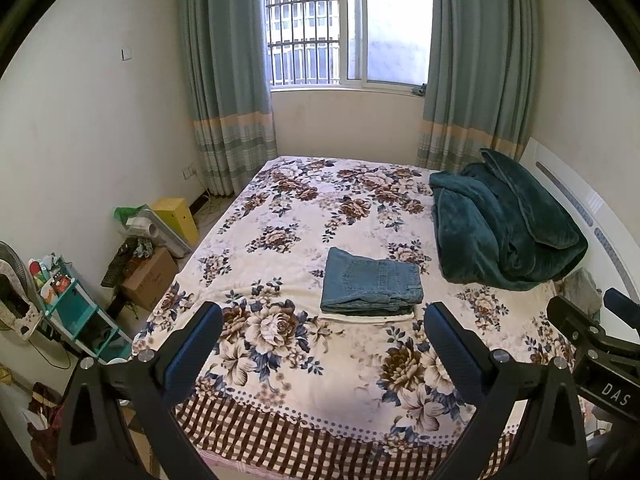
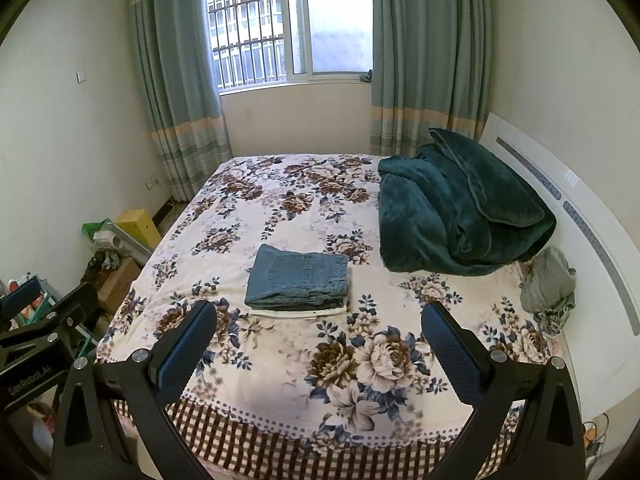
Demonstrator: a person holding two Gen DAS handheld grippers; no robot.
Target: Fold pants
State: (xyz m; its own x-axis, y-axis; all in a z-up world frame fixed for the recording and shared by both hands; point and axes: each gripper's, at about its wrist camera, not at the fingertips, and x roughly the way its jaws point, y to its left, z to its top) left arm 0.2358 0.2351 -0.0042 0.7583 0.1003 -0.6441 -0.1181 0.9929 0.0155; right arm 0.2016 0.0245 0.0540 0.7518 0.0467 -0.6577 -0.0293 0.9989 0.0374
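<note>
Nearest us, the left gripper (image 1: 322, 322) hangs over the foot of the bed (image 1: 288, 384), jaws spread wide with nothing between them. The right gripper (image 2: 318, 322) sits the same way, jaws apart and bare. Past both, we see the pants (image 1: 372, 282), blue denim, folded into a compact rectangle lying flat mid-bed on the floral cover. Beyond and to the right, a dark green blanket (image 2: 460, 208) is heaped near the headboard (image 2: 580, 200). The window (image 1: 348, 24) is farthest.
</note>
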